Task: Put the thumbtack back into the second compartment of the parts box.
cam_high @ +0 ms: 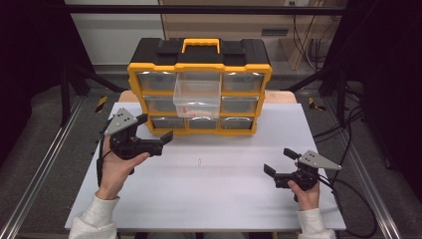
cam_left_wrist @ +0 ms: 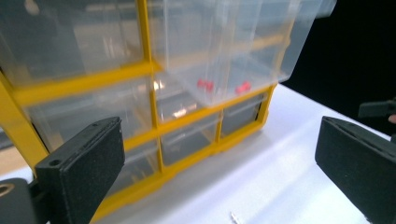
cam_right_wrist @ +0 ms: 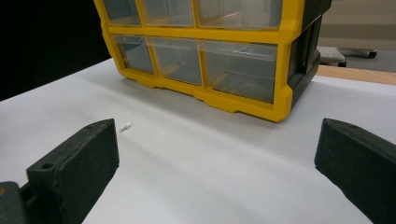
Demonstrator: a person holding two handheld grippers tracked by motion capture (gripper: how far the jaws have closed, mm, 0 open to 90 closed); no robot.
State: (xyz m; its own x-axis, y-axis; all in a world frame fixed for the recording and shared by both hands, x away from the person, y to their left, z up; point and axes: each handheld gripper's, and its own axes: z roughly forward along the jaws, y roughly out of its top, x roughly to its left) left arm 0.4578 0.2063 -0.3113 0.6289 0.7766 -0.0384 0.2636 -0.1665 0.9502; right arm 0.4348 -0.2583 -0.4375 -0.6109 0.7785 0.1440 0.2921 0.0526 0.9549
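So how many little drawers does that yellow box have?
9, in three rows of three on the yellow box. Eight are pushed in; the top-middle drawer is pulled out, with small red bits inside.

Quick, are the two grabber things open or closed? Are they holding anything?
Left hand-held gripper: open, holding nothing, near the yellow organizer.
Right hand-held gripper: open, holding nothing, above the white table.

A yellow-and-black drawer organizer (cam_high: 199,84) stands at the far side of the white table (cam_high: 209,194). Its clear middle drawer (cam_high: 197,95) is pulled out, with small red pieces (cam_left_wrist: 204,84) inside. A tiny pale screw-like bit (cam_high: 199,162) lies mid-table.
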